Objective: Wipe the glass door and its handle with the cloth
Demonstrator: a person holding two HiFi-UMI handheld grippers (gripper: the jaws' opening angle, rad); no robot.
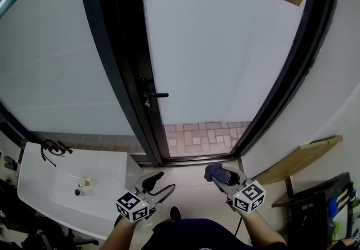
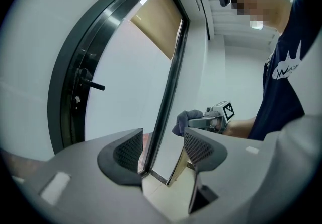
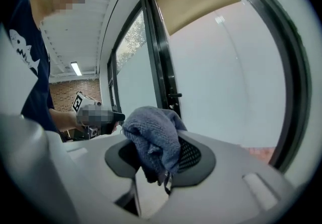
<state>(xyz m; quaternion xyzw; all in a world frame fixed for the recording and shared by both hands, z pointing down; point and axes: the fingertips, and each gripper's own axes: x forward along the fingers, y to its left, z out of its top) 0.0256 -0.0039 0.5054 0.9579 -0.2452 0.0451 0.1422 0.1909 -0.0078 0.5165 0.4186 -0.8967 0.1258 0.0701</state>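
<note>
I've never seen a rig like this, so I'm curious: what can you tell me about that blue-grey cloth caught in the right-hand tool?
The blue-grey towelling cloth looks soft, with a looped weave. It is bunched into a lump and clamped between the jaws of the right gripper. Folds bulge above the jaws and a short end hangs below them. It is held low, short of the pale glass door, and only the jaws touch it.

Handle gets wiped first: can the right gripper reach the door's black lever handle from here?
Probably yes: nothing stands between the right gripper, shut on the blue-grey towelling cloth, and the black lever handle ahead.
</note>
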